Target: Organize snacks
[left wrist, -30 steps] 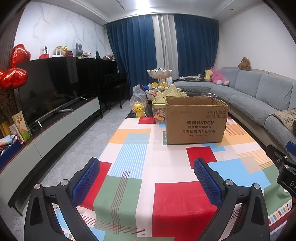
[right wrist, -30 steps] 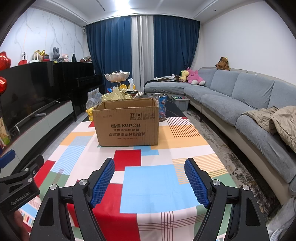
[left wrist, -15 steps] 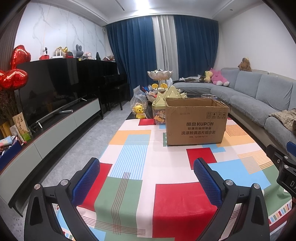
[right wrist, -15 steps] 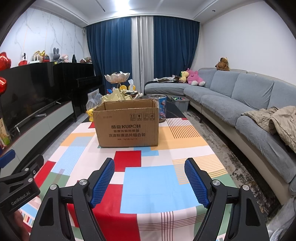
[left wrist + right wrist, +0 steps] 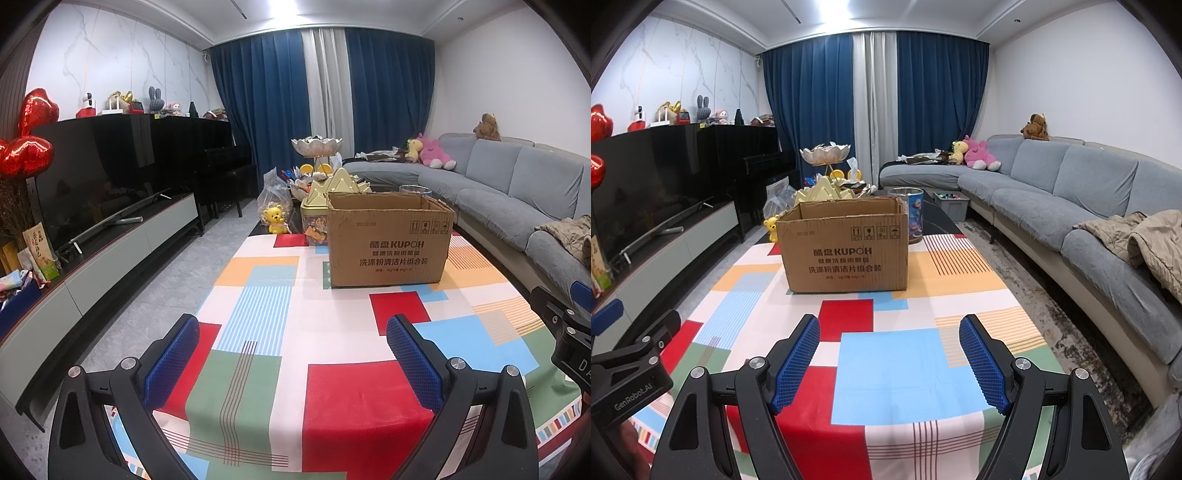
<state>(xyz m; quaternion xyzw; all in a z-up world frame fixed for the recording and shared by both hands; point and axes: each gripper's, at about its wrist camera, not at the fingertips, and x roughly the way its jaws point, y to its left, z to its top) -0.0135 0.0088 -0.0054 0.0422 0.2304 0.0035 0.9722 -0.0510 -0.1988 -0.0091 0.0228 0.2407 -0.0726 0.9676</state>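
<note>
From where I'm driving this, the table [image 5: 258, 295] is long and covered in a bright patchwork cloth [image 5: 886, 369] of red, blue, green, orange and white blocks. An open brown cardboard box [image 5: 846, 254] with KUPOH printed on it sits on the cloth toward the far end. Behind it, on the bare dark part of the table, there's a yellow bear figure [image 5: 275, 220], a gold-lidded clear container [image 5: 314, 221] just beside the box, and a blue printed cylinder [image 5: 911, 214].

Nothing has changed: no object or tongs moved.
</note>
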